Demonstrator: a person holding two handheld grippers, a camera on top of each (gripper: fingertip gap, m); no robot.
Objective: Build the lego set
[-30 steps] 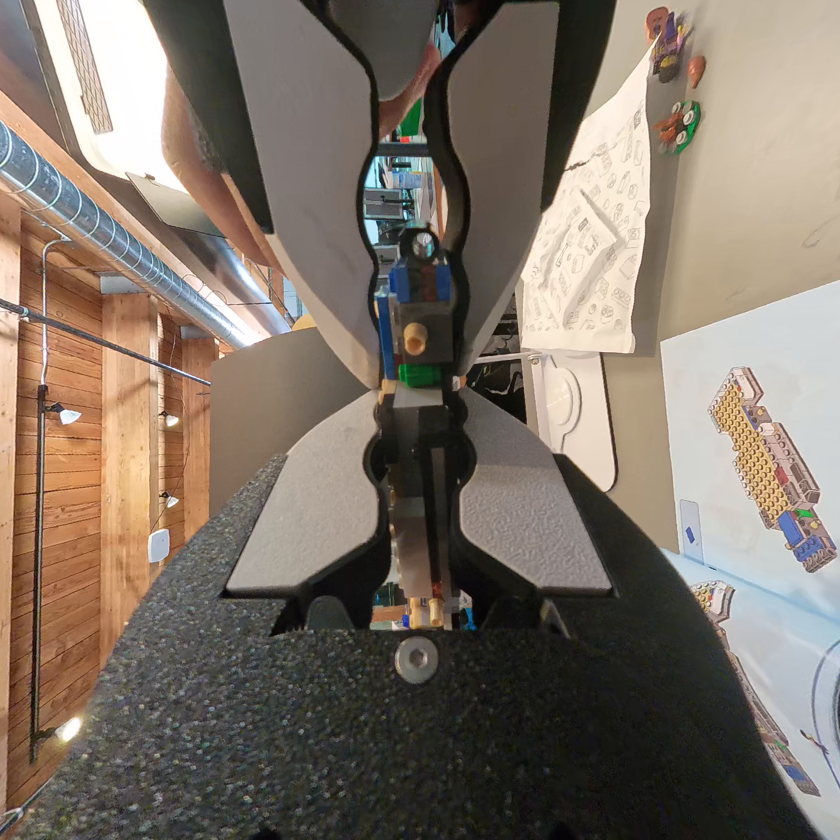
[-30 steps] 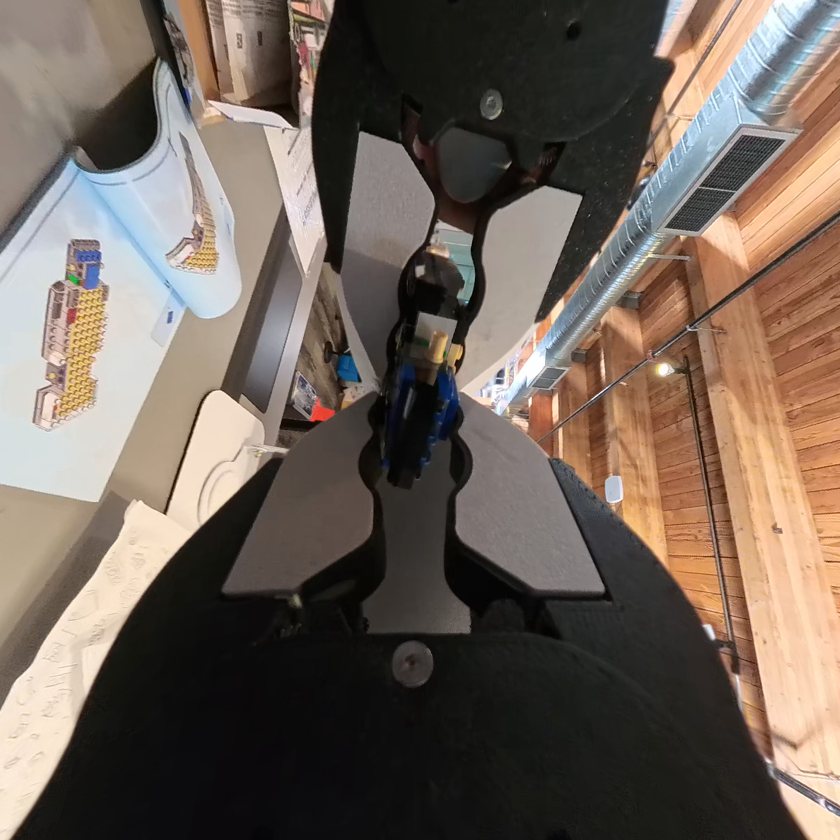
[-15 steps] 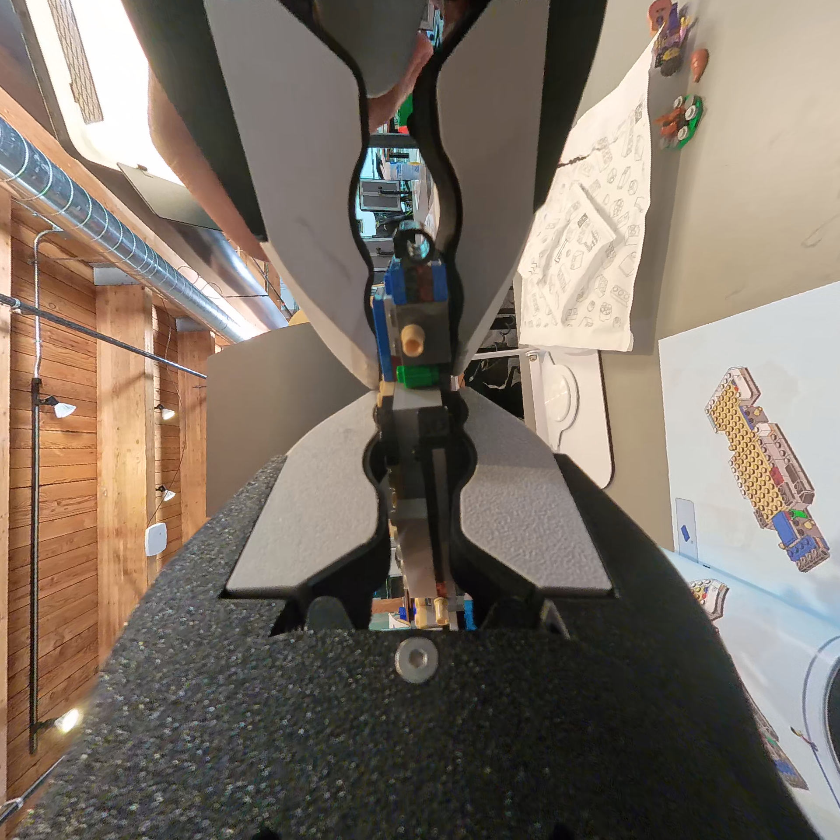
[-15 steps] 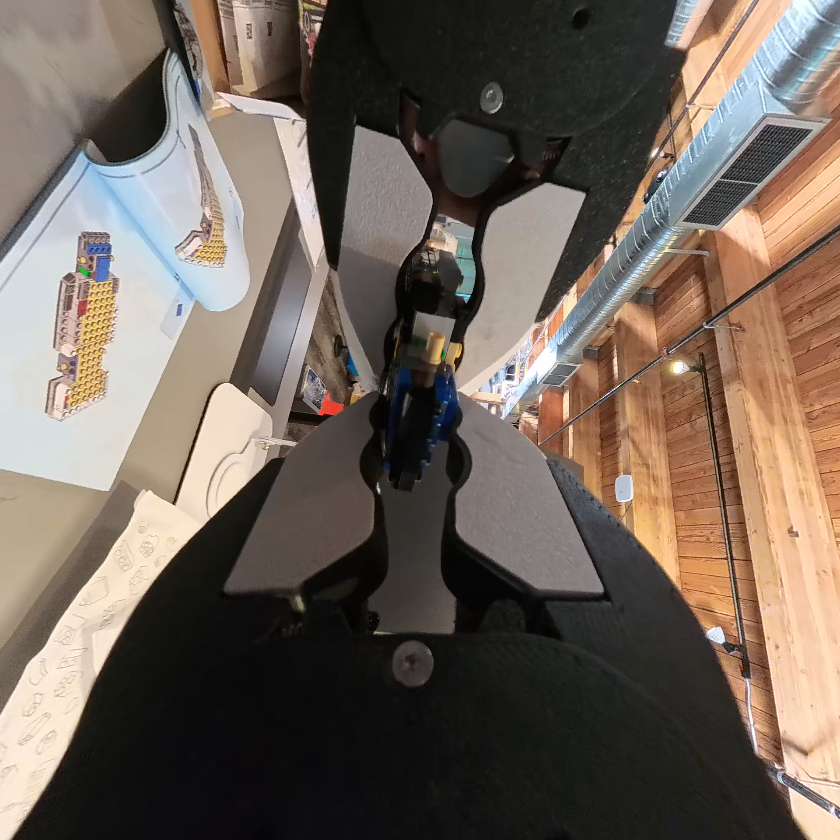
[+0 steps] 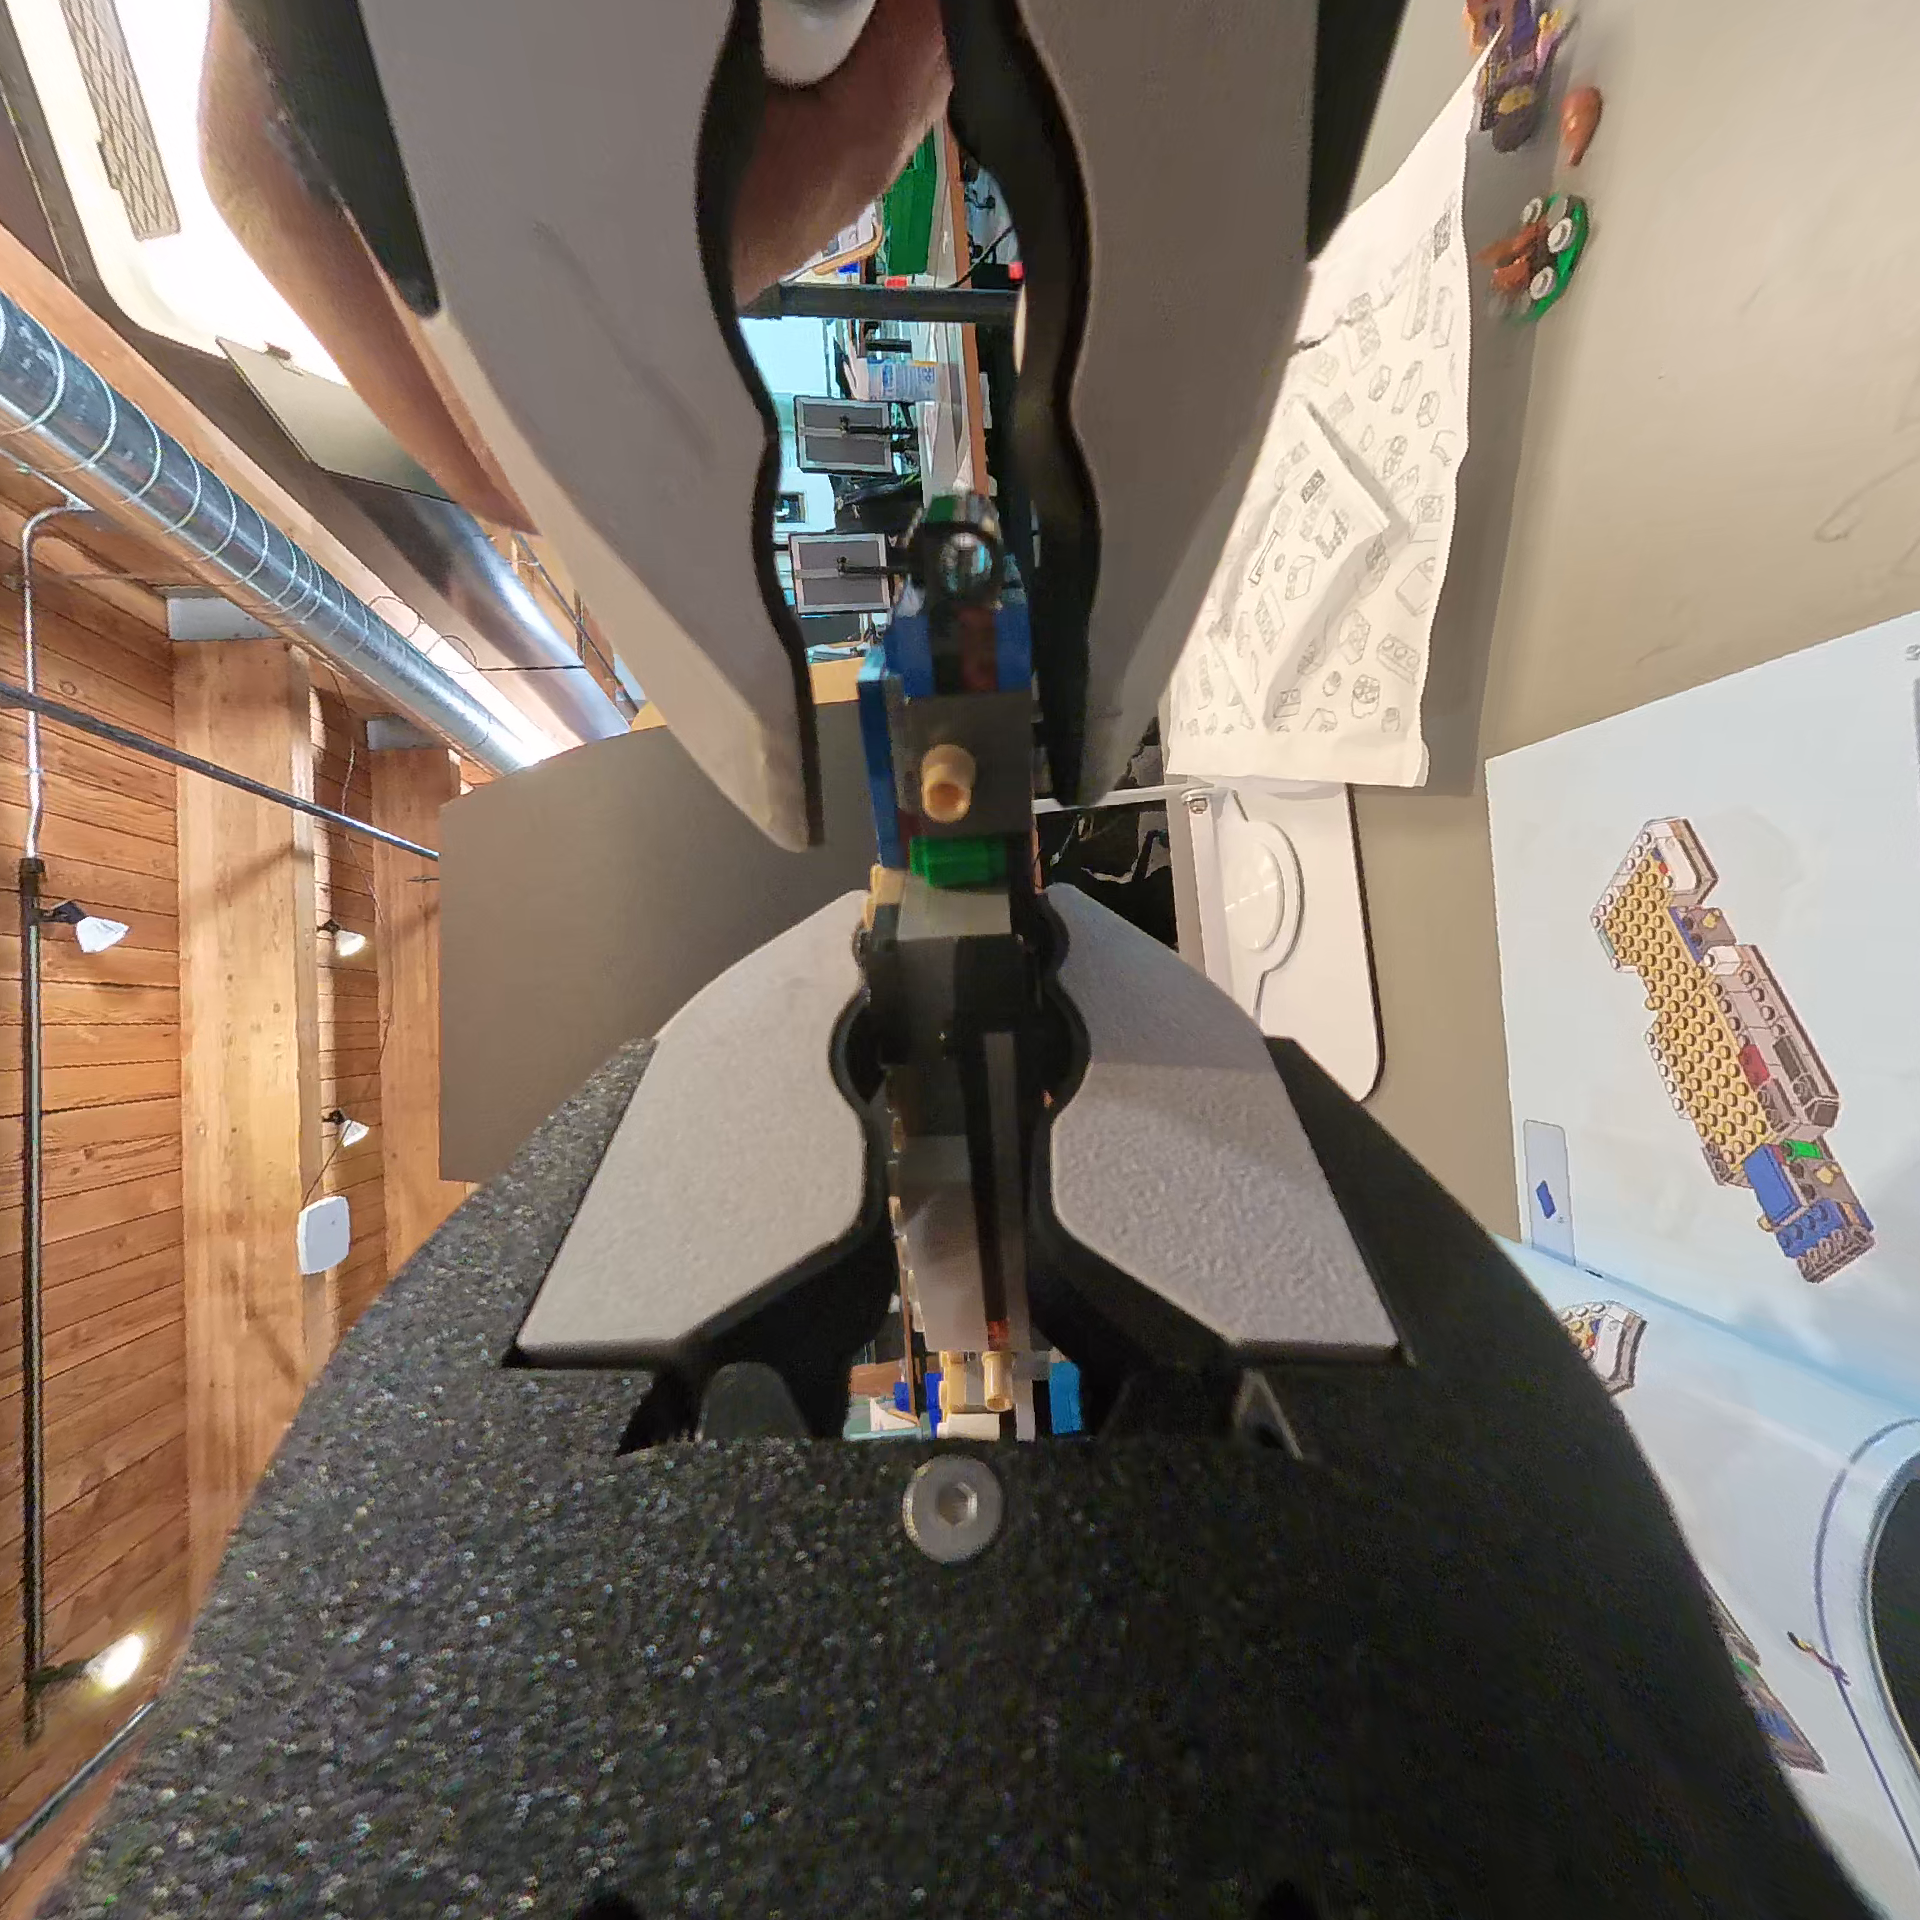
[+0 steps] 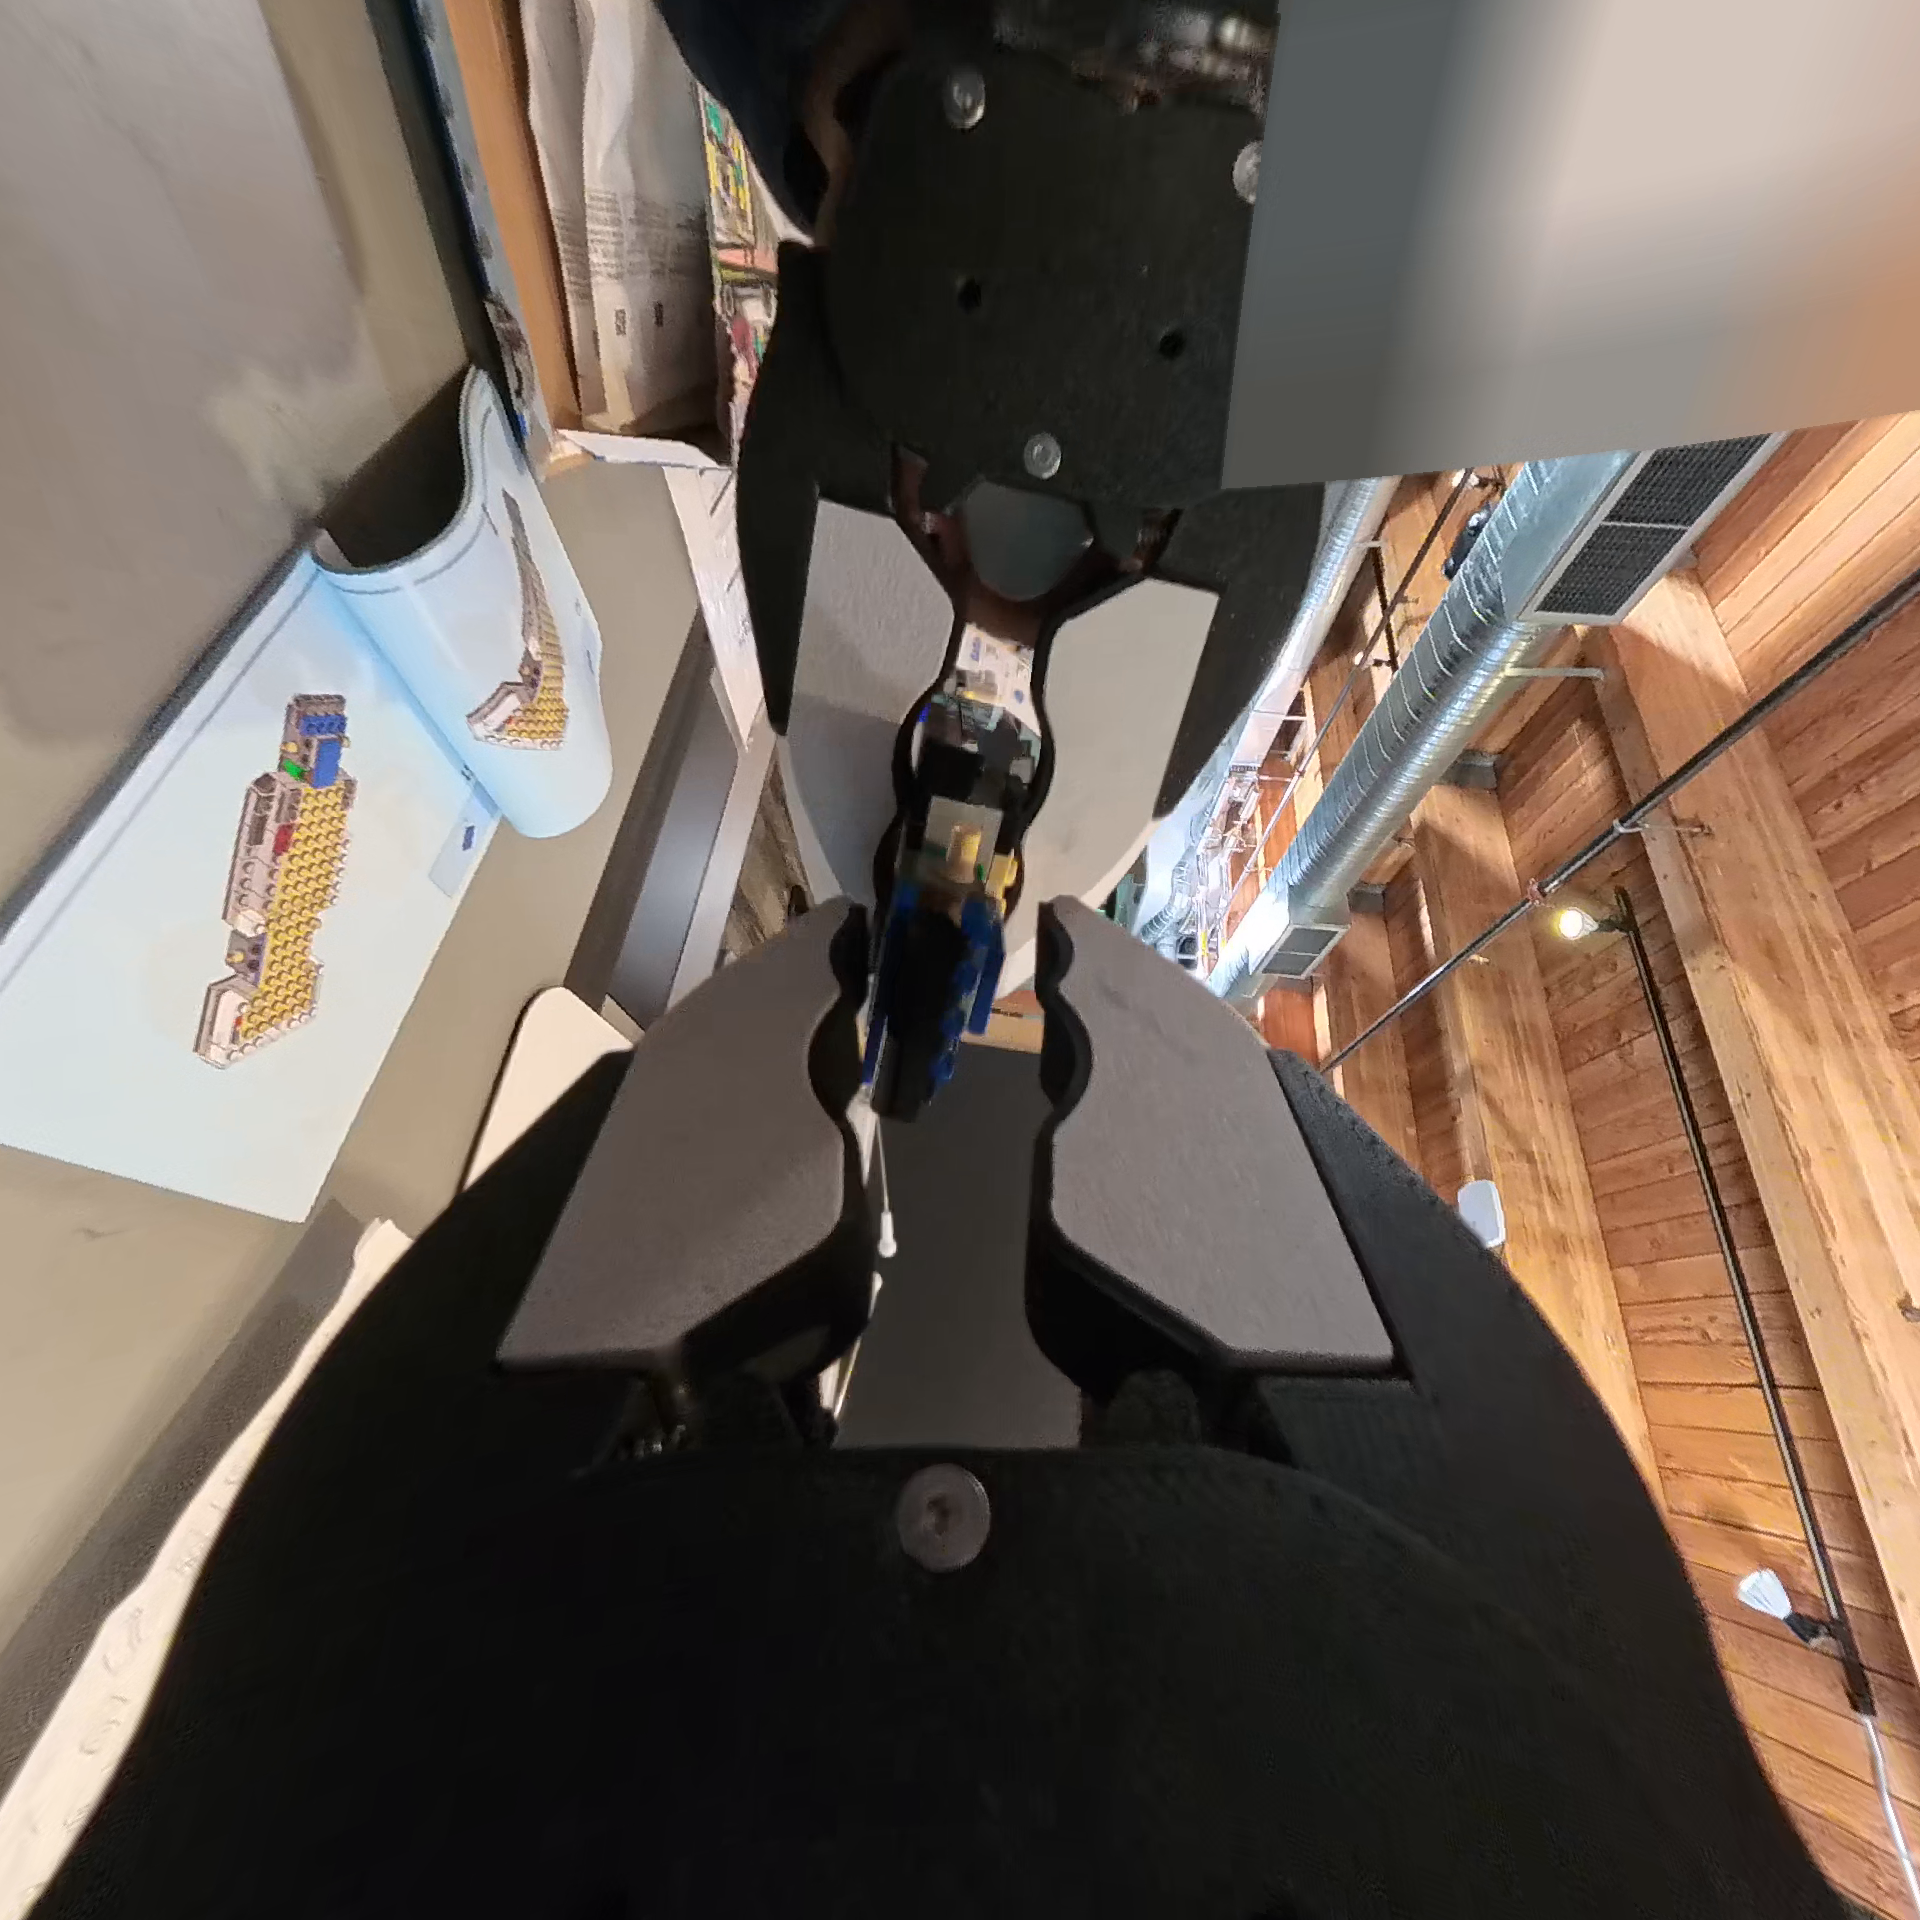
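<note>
Timber-walled workshop, grey table point(image 5: 1683, 499) strewn with building instructions point(image 5: 1621, 1039). Left gripper point(image 5: 951, 935) clenched on the brick model point(image 5: 961, 769), grey end. Right gripper point(image 6: 951, 925) stands released around its blue end.

I can read no words or numbers in either view. In the left wrist view, a white paper sheet point(image 5: 1351, 520) at one o'clock carries only line drawings of bricks. The pale-blue printed instruction booklet point(image 5: 1621, 1039) at three o'clock shows a coloured brick picture and a small boxed inset point(image 5: 1546, 1184), whose marks are too small to make out. In the right wrist view, the upright printed papers and cartons point(image 6: 623, 208) at eleven o'clock bear print that is too blurred to read.
</note>
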